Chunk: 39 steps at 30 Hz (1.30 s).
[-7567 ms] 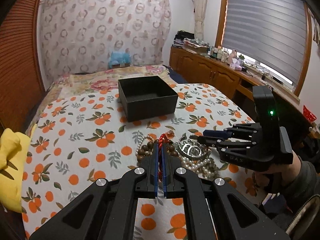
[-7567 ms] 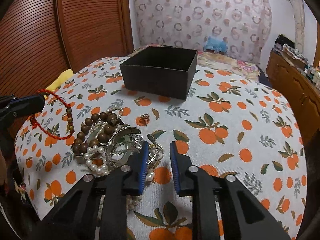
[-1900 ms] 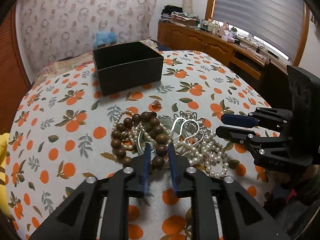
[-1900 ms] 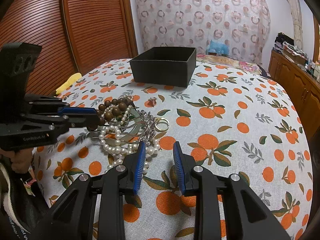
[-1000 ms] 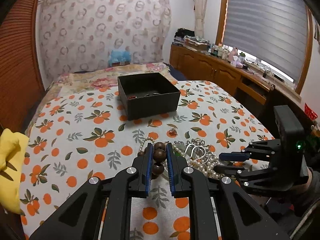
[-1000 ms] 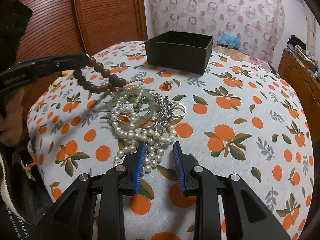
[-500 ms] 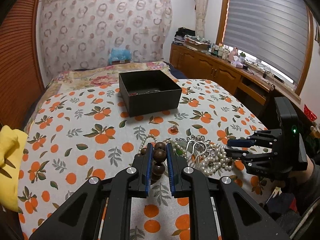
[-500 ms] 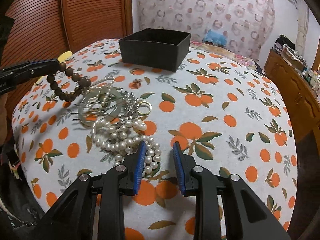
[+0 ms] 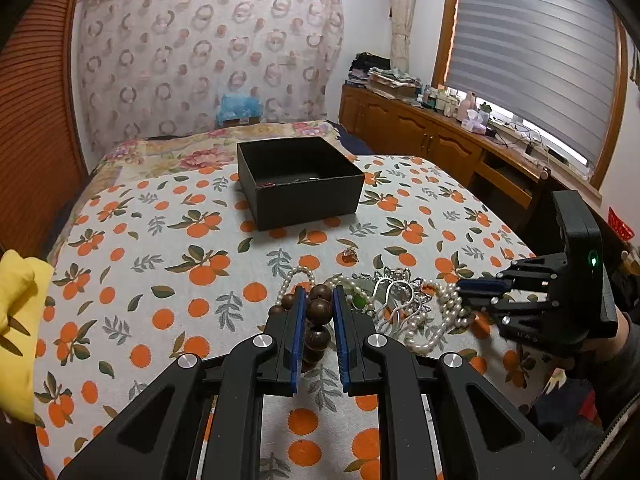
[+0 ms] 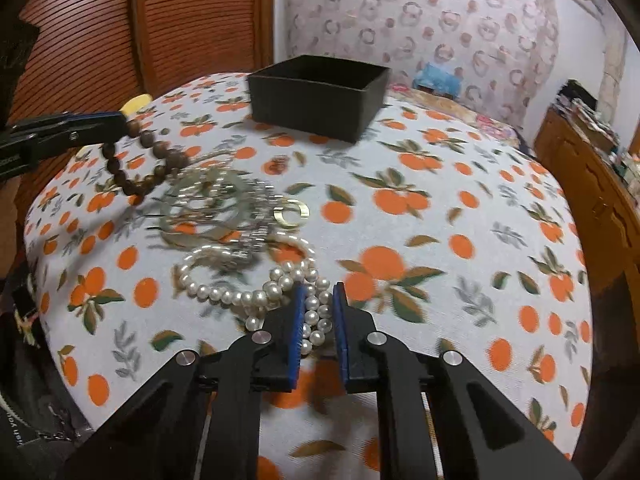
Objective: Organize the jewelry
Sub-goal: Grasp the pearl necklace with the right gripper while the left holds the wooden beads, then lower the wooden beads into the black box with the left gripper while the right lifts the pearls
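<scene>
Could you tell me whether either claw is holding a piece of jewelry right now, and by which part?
The left claw grips the brown wooden bead bracelet by one section of its loop. The right claw is open over the pearl strand, holding nothing.

From my right wrist view the silver jewelry pile [image 10: 224,204] is motion-blurred; I can't tell pieces apart. The black box [image 9: 298,182] wall hides most contents.

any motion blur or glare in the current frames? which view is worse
Right wrist view is worse: the tablecloth and silver pieces smear with motion blur, while the pearl strand near the fingers stays fairly crisp. Left wrist view is sharp throughout, the wooden bead bracelet well resolved; only the window blinds look bright, without glare. Both show fisheye bending.
</scene>
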Motion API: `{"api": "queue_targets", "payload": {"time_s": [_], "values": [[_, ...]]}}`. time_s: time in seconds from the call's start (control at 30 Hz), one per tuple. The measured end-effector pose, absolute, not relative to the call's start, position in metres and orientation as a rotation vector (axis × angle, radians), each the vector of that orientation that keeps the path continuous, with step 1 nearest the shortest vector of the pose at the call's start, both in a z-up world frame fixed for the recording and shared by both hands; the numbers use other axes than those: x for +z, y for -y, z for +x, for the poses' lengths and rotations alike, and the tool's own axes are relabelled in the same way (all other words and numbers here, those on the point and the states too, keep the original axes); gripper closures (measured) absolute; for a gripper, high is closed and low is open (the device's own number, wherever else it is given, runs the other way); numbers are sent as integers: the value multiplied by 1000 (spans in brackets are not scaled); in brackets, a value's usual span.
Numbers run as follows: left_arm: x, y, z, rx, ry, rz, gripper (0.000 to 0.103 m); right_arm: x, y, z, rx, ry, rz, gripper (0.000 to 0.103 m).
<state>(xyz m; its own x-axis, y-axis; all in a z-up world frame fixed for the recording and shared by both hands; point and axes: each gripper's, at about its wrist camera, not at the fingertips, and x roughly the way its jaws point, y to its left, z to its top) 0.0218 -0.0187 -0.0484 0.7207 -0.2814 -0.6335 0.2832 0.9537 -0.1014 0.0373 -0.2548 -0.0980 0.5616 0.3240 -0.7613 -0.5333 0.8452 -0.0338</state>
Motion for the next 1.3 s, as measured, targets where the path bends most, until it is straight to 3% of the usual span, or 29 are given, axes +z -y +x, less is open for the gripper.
{"api": "queue_targets", "payload": {"time_s": [0.07,0.83,1.1,1.23,1.3], "values": [[-49,19,22,-312,-700,1,91,-92,262,38,500,-812,-245,103],[-46,18,22,-315,-699,8,91,-94,264,43,501,-848,-229,100],[-48,17,22,-316,-702,8,91,-100,262,48,481,-870,-250,88],[-48,17,23,-315,-702,6,91,-100,259,51,487,-866,-257,88],[-47,17,22,-315,-699,7,91,-100,256,49,498,-863,-276,94]]}}
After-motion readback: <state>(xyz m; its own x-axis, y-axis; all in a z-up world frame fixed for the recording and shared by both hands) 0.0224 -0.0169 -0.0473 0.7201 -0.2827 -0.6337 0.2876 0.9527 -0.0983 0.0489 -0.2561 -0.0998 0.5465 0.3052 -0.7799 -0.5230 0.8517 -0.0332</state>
